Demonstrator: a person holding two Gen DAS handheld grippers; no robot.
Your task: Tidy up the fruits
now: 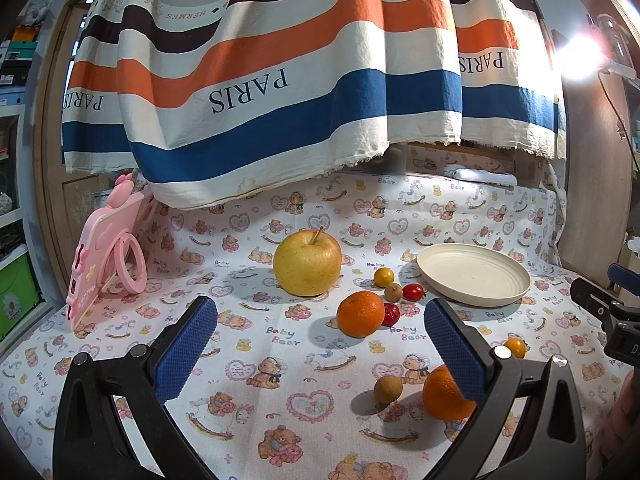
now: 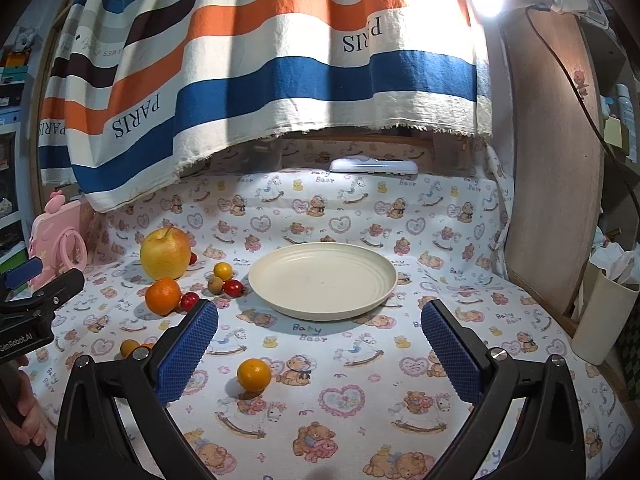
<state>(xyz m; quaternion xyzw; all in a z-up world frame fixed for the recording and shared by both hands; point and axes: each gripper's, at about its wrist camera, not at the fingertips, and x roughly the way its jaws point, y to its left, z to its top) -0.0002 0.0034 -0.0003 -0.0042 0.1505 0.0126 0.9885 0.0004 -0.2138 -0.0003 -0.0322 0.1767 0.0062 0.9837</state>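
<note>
You have not begun loading anything yet: the cream plate (image 2: 322,278), in the middle of the right wrist view, is bare, and every fruit lies on the bear-print cloth (image 2: 360,400). Your left gripper (image 1: 320,344) is spread wide with nothing between its blue pads, and your right gripper (image 2: 319,346) is likewise released and empty. In the left wrist view the yellow apple (image 1: 307,263) sits at centre, an orange (image 1: 360,313) just below and to its right, touching or nearly touching a red cherry tomato (image 1: 391,314). A yellow tomato (image 1: 384,277), a brown longan (image 1: 393,292) and another red tomato (image 1: 413,291) cluster near the plate's left rim. A second orange (image 1: 444,394) and a longan (image 1: 387,389) lie at lower right. In the right wrist view a small yellow-orange fruit (image 2: 254,374) sits nearest, at lower centre. All of it seems left to gather.
</note>
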